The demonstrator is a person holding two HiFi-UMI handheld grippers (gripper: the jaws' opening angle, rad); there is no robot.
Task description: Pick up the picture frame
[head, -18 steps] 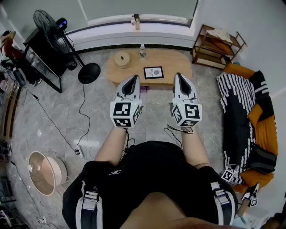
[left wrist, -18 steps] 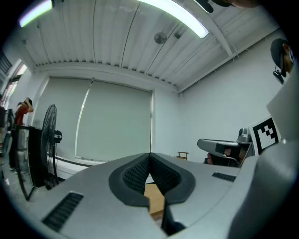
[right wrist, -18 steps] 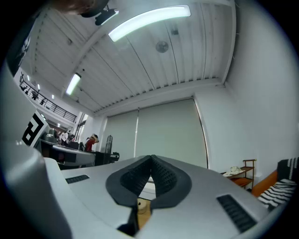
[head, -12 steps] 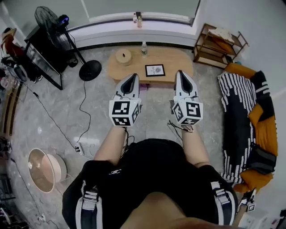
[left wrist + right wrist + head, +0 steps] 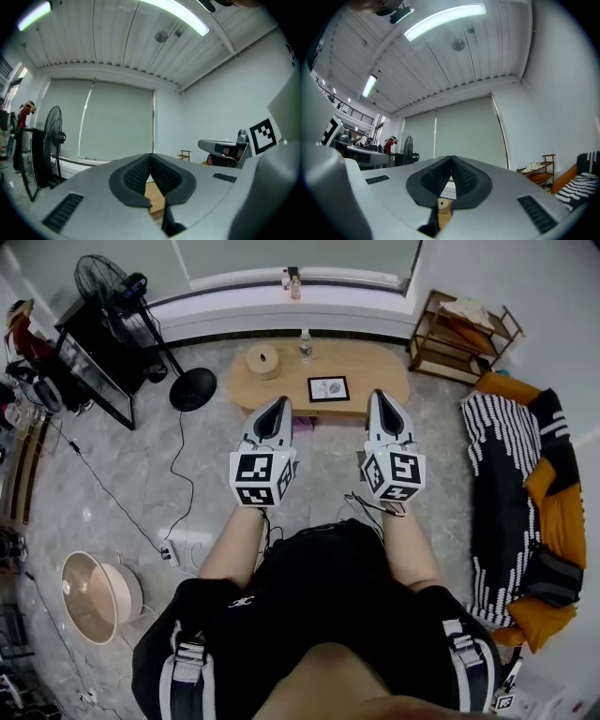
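1. On the oval, pale-wood counter [image 5: 375, 371], the picture frame [image 5: 328, 388] is lying flat, well ahead of both tools: a dark rectangular border around what is probably a pale print.
2. Since the earlier moments almost nothing is changing. The frame is only drifting slightly in the head view, so the approach is barely beginning.
3. The left hand-held gripper [image 5: 280, 402] and the right hand-held gripper [image 5: 379, 396] are staying fully closed, with their ribbed black pads [image 5: 138, 174] meeting on nothing.

picture frame [image 5: 328, 389] flat on wooden table [image 5: 370, 367], grippers apart
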